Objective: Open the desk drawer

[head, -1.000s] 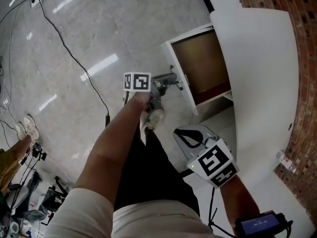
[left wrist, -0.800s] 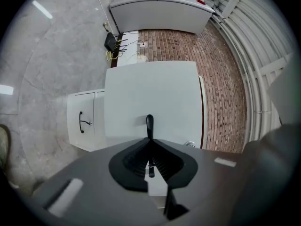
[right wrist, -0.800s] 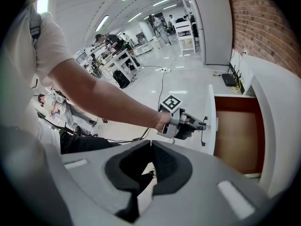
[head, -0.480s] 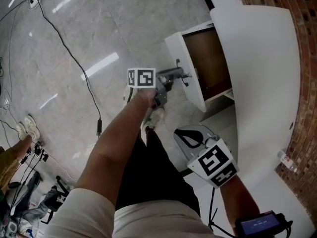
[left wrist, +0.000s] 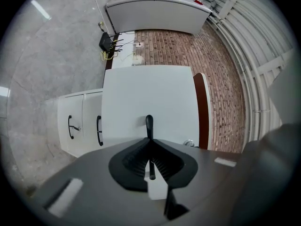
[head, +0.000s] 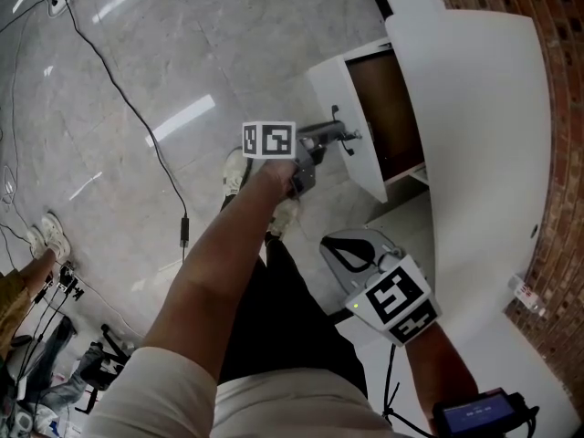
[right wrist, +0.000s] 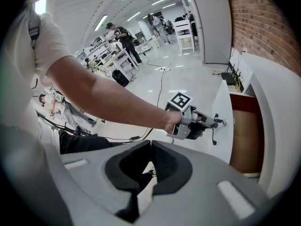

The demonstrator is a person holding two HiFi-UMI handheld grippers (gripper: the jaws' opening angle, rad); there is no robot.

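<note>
Left hand-held gripper point(left wrist: 149, 147) clamped on black handle point(left wrist: 149, 125); drawer point(head: 336, 89) partly out of table point(head: 484, 153). Pull straight away from table, grip firm, no twisting.

No legible text, number or brand found. White left marker cube point(head: 269, 140) and white right marker cube point(head: 400, 301) carry black coded squares only. Dark handheld screen point(head: 476, 416), near right: faint print, unreadable.

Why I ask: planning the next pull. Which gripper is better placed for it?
Left. The left gripper is shut on the drawer handle; the right gripper is shut on nothing, apart from the drawer front.
</note>
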